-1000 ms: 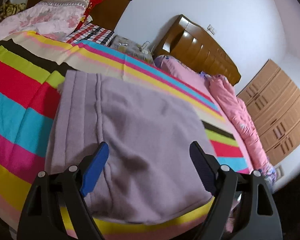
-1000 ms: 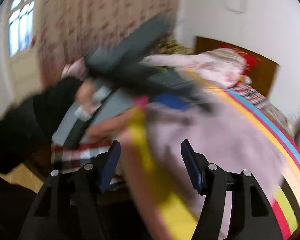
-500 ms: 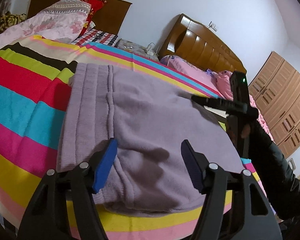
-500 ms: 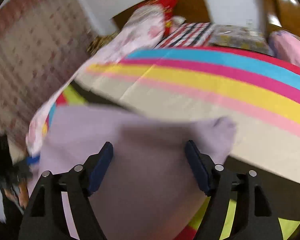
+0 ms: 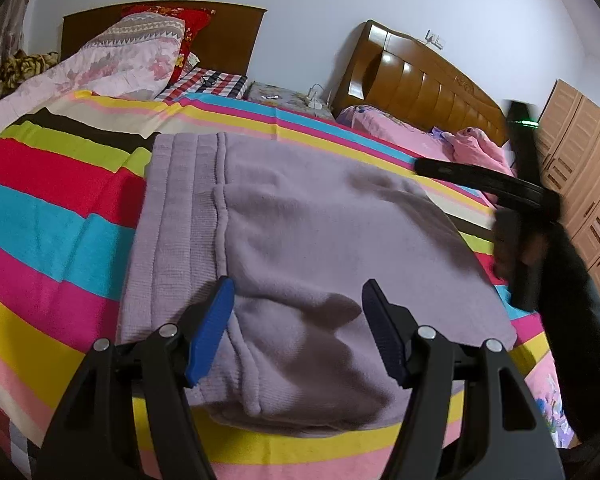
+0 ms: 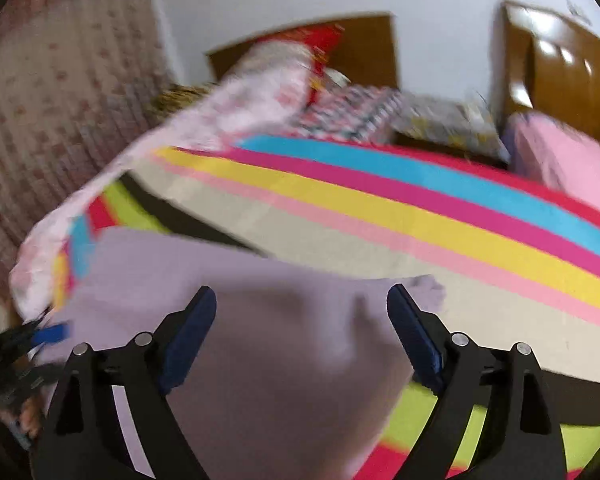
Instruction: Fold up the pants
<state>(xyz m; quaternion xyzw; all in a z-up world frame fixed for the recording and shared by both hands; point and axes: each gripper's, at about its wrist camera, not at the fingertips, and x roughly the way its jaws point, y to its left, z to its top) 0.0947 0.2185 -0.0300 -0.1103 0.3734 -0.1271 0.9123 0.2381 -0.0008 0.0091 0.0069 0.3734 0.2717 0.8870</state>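
Note:
The lilac fleece pants (image 5: 300, 248) lie folded in a flat stack on the striped bedspread (image 5: 52, 216), ribbed waistband on the left. My left gripper (image 5: 296, 320) is open and empty just above the stack's near edge. My right gripper (image 6: 300, 332) is open and empty over the pants (image 6: 284, 360) from the other side. In the left wrist view the right gripper's black body (image 5: 516, 208) hangs blurred beyond the stack's right edge. In the right wrist view the left gripper's blue pad (image 6: 50, 334) shows at far left.
A pink floral quilt (image 5: 112, 60) and red pillow (image 5: 180, 28) lie at the bed's head. A second bed with pink bedding (image 5: 420, 136) and a wooden headboard (image 5: 420, 80) stands to the right. Wooden wardrobes (image 5: 580, 168) line the far right wall.
My right gripper swung round from the bed's left side to the right side and now looks down at the pants. My left gripper drew back slightly. The pants have not moved.

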